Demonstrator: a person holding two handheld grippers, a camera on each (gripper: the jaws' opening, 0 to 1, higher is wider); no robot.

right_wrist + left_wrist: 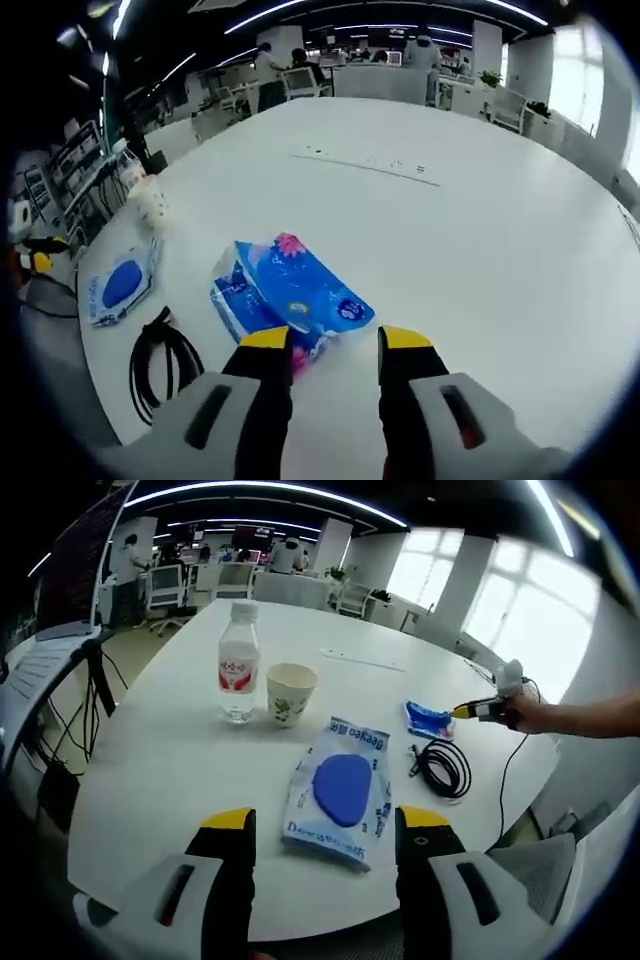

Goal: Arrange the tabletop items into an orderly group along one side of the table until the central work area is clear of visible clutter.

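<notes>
Blue tissue pack (290, 292) — right hand-held gripper (332, 342) low, jaws apart, touching it

Open-plan office. Evidence: a large white meeting table (150, 780), rolling office chairs (165, 585) and desks with monitors (300, 78) behind it, long ceiling light strips (270, 488), and tall windows (520, 610) along one wall — people (128, 552) work at the far desks.
</notes>
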